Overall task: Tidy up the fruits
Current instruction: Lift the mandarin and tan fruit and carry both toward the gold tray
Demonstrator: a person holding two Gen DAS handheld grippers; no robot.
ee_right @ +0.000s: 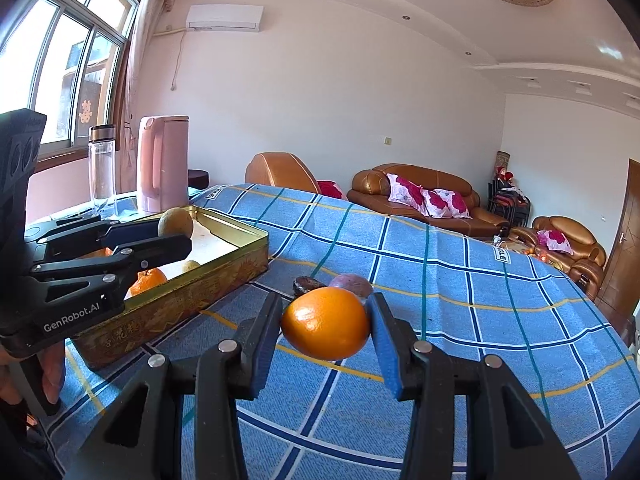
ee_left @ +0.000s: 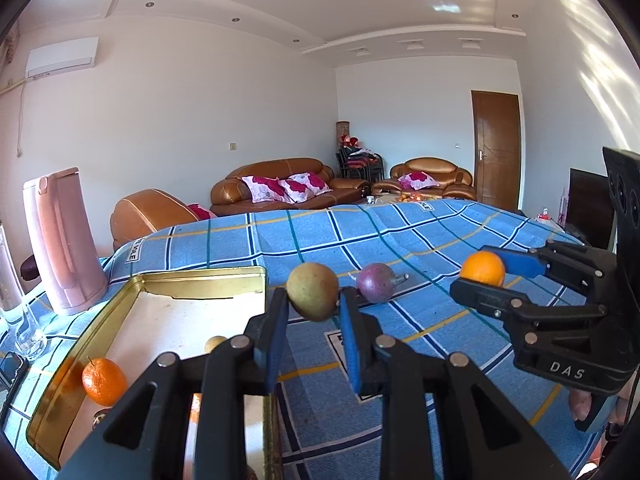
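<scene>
My left gripper (ee_left: 313, 300) is shut on a green-yellow pear (ee_left: 313, 291), held above the blue checked cloth beside the gold tin (ee_left: 120, 300). The same pear (ee_right: 176, 222) shows in the right wrist view, over the tin (ee_right: 240, 236). My right gripper (ee_right: 325, 322) is shut on an orange (ee_right: 325, 323), also visible in the left wrist view (ee_left: 483, 269). A tangerine (ee_left: 104, 381) and a small yellowish fruit (ee_left: 215, 343) lie in the tin. A purple passion fruit (ee_left: 375, 282) lies on the cloth just beyond both grippers.
A pink kettle (ee_left: 64, 240) stands behind the tin, a clear bottle (ee_right: 101, 164) next to it. A glass (ee_left: 30, 332) is at the far left. A dark fruit (ee_right: 306, 284) lies beside the passion fruit. The blue cloth (ee_left: 400, 240) stretches away to the right.
</scene>
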